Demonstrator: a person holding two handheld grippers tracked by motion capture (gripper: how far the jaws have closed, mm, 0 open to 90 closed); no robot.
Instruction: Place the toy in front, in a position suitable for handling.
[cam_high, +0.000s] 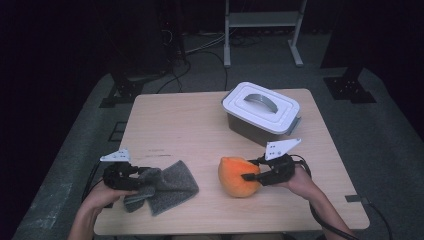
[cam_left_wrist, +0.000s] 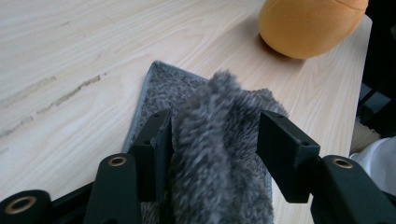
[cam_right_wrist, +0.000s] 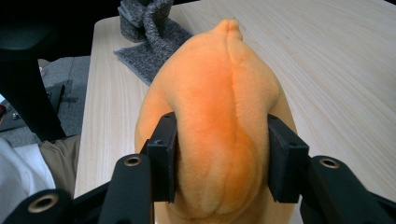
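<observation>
White lidded bin (cam_high: 261, 109) stands closed; left gripper (cam_high: 131, 176) pinches grey cloth (cam_high: 167, 186), right gripper (cam_high: 255, 175) clasps orange plush (cam_high: 235, 176).

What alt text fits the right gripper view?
The right gripper clamps its two black jaws on an orange plush toy resting on a light wooden table. Beyond the toy lies a bunched grey cloth.

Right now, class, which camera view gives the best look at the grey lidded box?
The high view: the grey lidded box stands whole at the table's far right, white lid on, handle visible. The two gripper views look instead at the grey cloth and the orange plush toy.
</observation>
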